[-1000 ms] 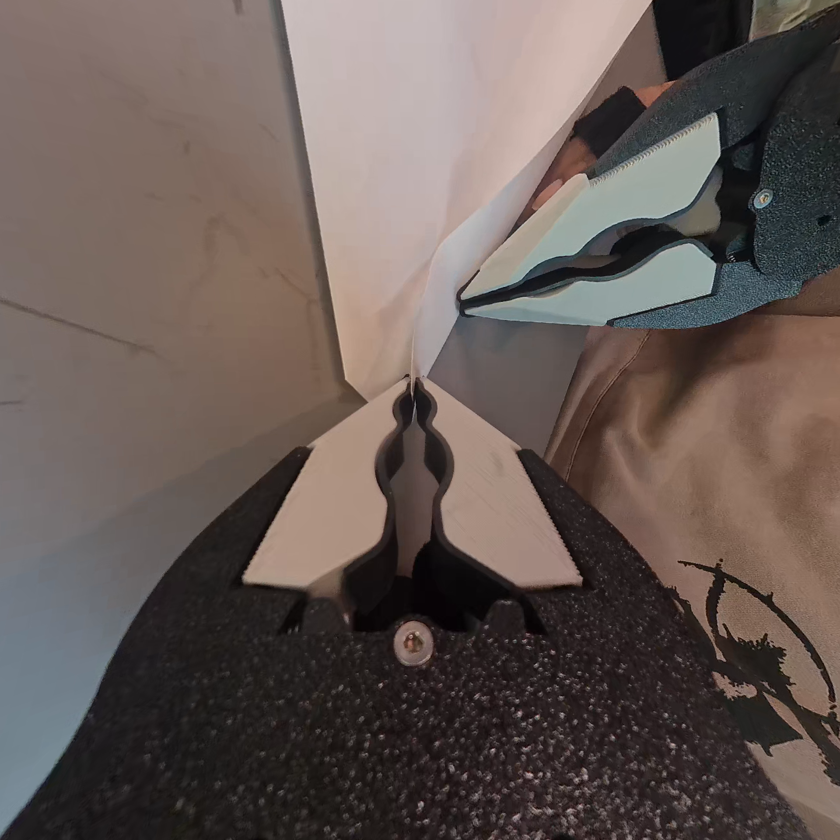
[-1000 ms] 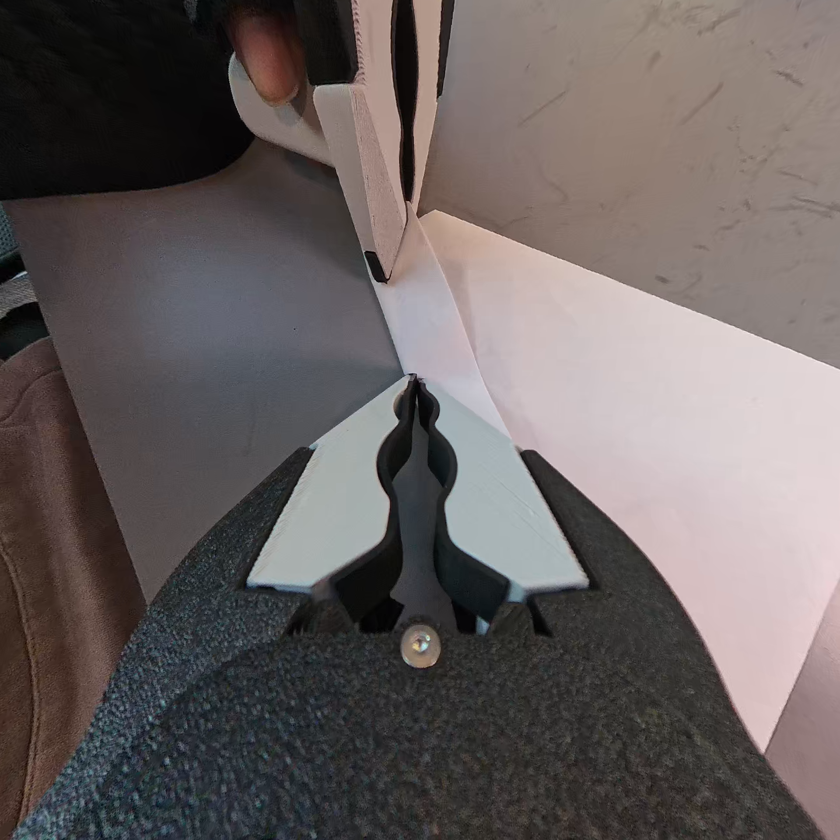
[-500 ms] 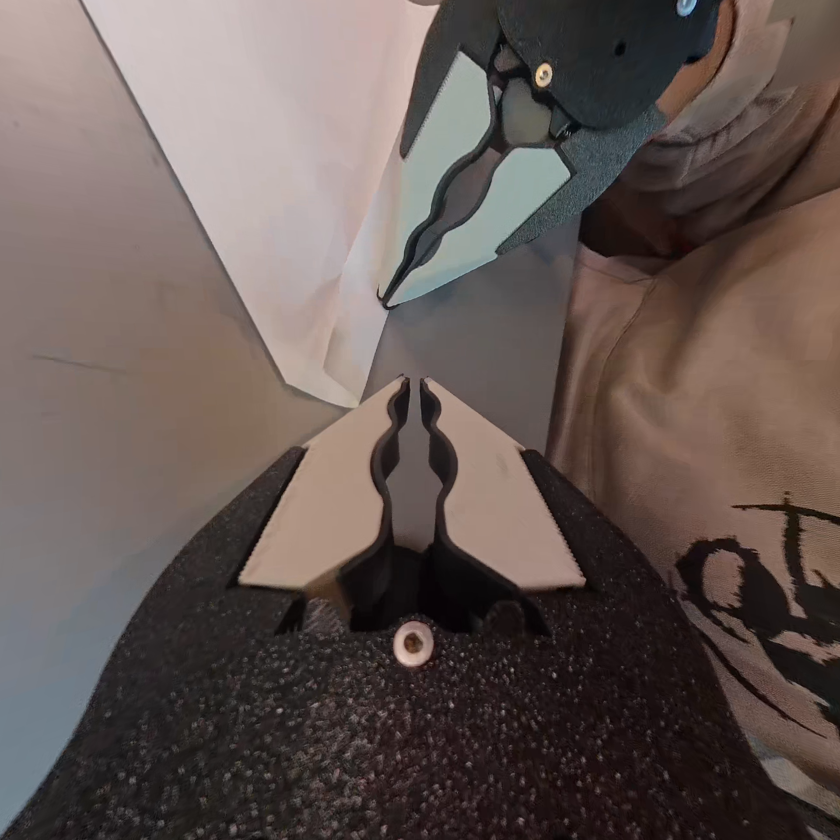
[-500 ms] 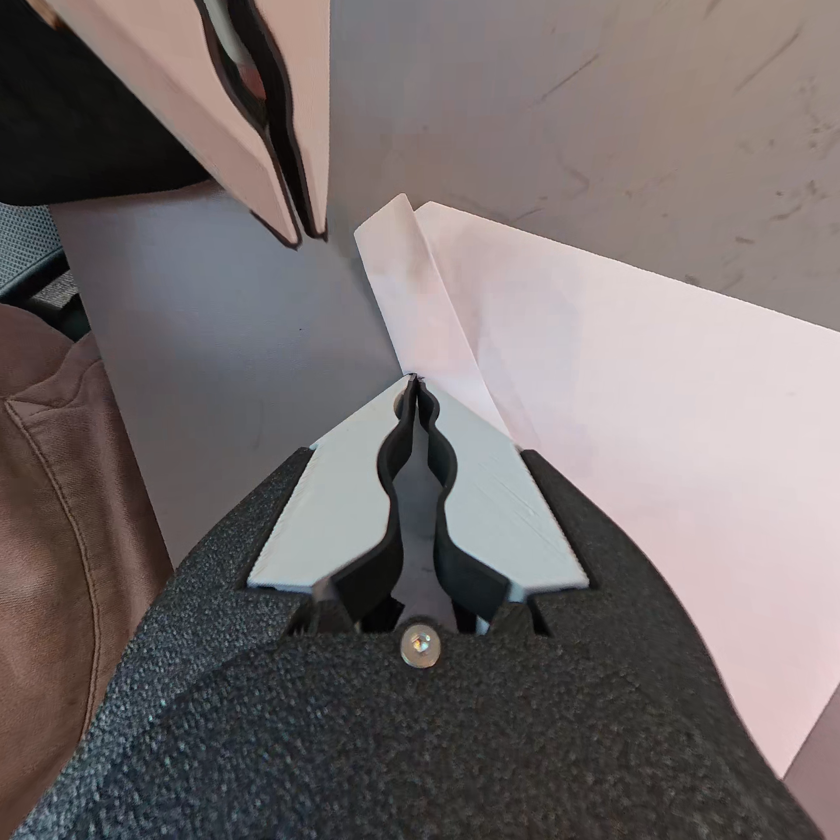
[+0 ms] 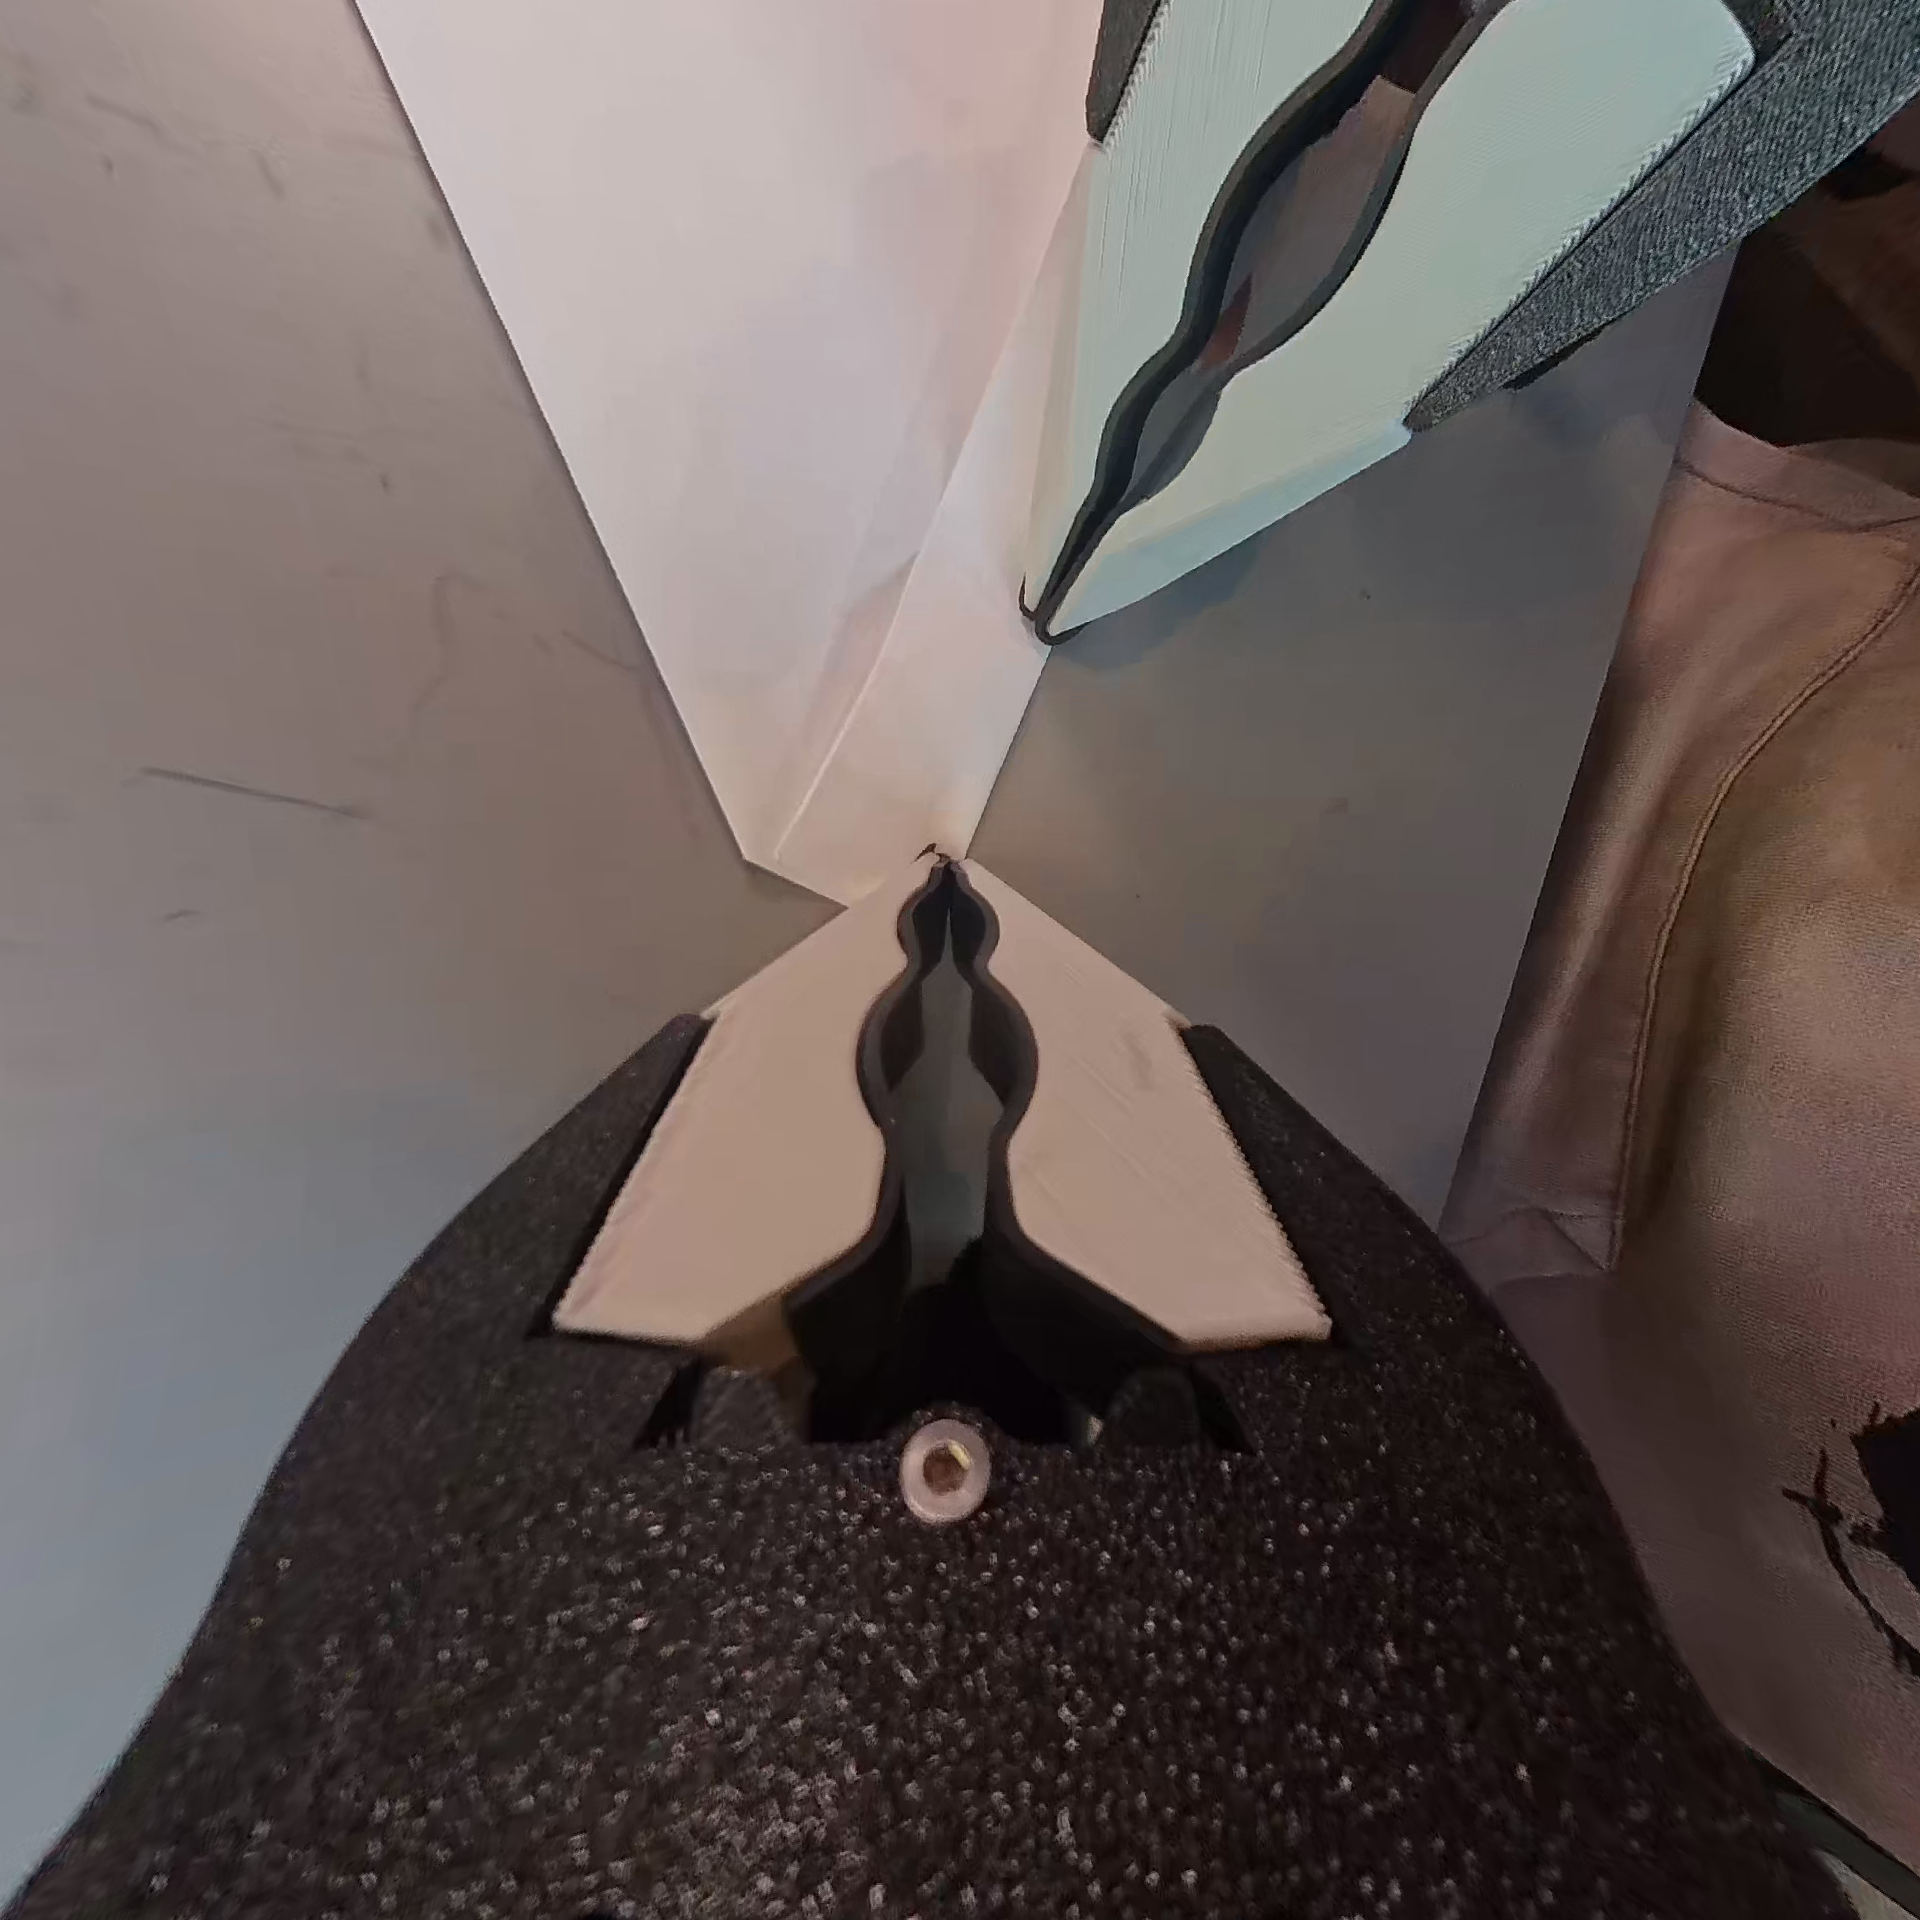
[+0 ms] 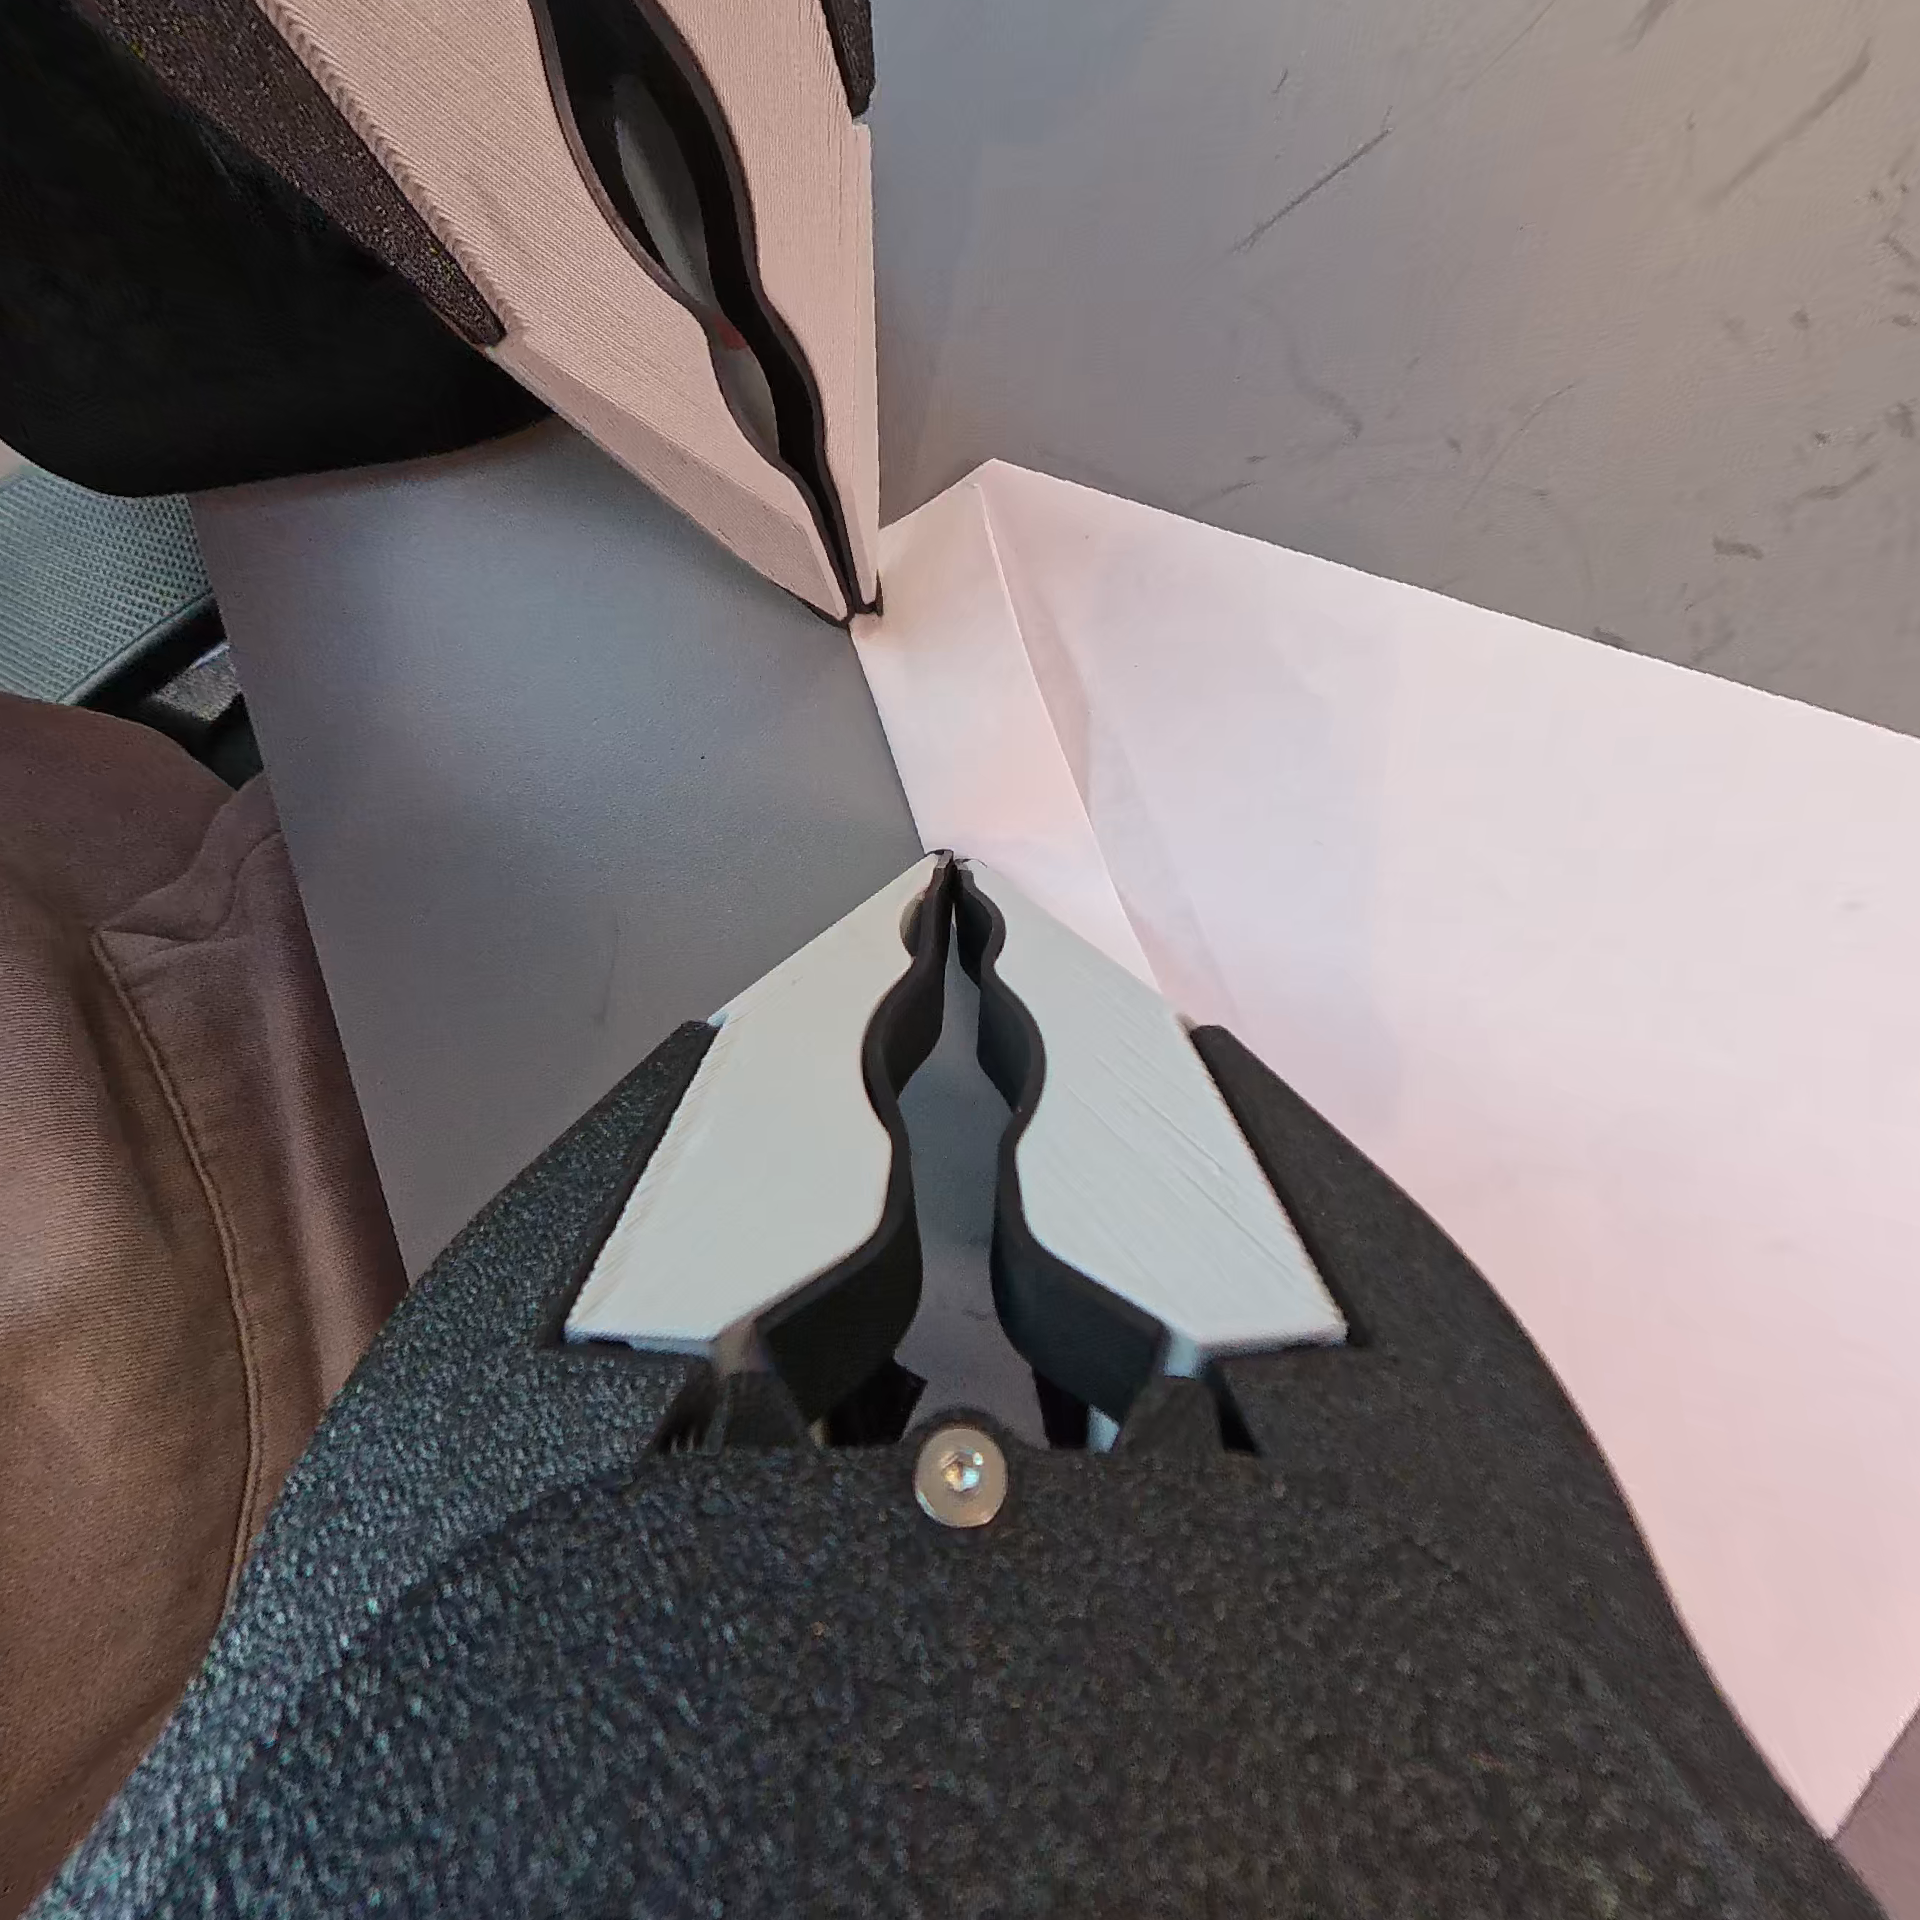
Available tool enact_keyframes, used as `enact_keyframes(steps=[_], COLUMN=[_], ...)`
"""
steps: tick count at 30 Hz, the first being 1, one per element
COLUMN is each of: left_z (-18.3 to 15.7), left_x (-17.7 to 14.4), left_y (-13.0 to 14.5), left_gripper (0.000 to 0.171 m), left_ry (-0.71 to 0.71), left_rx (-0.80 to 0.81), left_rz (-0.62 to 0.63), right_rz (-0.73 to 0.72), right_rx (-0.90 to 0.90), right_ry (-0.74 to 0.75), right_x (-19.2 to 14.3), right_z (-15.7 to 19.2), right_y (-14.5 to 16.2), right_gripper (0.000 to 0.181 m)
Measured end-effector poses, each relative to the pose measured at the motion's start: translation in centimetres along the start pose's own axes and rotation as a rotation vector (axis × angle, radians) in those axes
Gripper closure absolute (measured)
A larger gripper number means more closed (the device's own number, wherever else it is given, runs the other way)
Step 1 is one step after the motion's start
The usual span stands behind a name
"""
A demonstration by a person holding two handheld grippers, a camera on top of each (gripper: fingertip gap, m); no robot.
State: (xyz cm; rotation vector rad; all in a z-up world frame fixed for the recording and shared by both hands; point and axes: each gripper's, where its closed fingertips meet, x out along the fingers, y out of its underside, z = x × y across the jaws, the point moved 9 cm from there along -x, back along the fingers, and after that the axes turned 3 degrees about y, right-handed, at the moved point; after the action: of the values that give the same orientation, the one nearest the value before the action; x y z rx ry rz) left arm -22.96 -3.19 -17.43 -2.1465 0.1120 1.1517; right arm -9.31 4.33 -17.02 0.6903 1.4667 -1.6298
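A white sheet of paper (image 5: 748, 364) lies on a grey table (image 5: 260, 623). A narrow strip (image 5: 935, 665) along its near edge is folded over and lies flat. My left gripper (image 5: 943, 864) is shut, with its tips on the end of that folded edge by the paper's corner. My right gripper (image 5: 1039, 629) is shut too, with its tips down on the same folded edge farther along. In the right wrist view, the right gripper (image 6: 951, 862) rests at the fold (image 6: 987, 748) of the paper (image 6: 1455, 935), and the left gripper (image 6: 857, 613) touches the corner beyond. Neither gripper holds paper between its jaws.
A person in brown clothing (image 5: 1714, 935) is close against the table's near edge, and also shows in the right wrist view (image 6: 135, 1039). The scuffed grey table (image 6: 1455, 260) stretches beyond the paper. A grey mesh surface (image 6: 83, 582) shows past the table edge. One gripper's finger ends stand about 6 cm off the other's.
Both grippers held the paper's raised edge strip. The left one let go, opened slightly, then shut. The strip now lies folded flat, and both gripper tips have come down onto the fold.
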Motion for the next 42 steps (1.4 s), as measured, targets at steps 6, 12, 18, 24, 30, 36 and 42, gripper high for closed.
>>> enact_keyframes(steps=[6, 12, 18, 24, 30, 36, 42], left_z=[-0.1, -0.1, 0.0, 0.1, 0.4, 0.2, 0.1], left_x=[0.0, 0.0, 0.1, 0.0, -0.7, -0.6, -0.6], left_y=[0.0, -0.2, -0.3, -0.1, 0.8, 0.7, 0.6], left_gripper=[0.171, 0.171, 0.171, 0.171, 0.171, 0.171, 0.171], left_ry=[-0.025, -0.024, -0.018, -0.005, 0.019, 0.000, -0.010], left_rx=[0.032, 0.053, 0.055, 0.050, 0.020, 0.042, 0.046], left_rz=[0.017, 0.023, 0.042, 0.014, -0.002, 0.017, 0.026], right_rz=[-0.028, -0.133, -0.034, 0.061, 0.094, 0.106, 0.083], right_rx=[-0.009, -0.198, -0.248, -0.205, -0.124, -0.104, -0.117], right_ry=[-0.033, -0.016, 0.015, -0.002, -0.084, -0.121, -0.087], right_x=[-0.2, -0.6, 1.7, 2.3, 2.5, 2.5, 2.5], right_z=[-0.4, 1.8, 2.0, 1.8, 1.1, 0.8, 1.0], right_y=[0.4, -1.5, -3.3, -3.8, -4.1, -4.3, -4.8], right_gripper=[0.181, 0.181, 0.181, 0.181, 0.181, 0.181, 0.181])
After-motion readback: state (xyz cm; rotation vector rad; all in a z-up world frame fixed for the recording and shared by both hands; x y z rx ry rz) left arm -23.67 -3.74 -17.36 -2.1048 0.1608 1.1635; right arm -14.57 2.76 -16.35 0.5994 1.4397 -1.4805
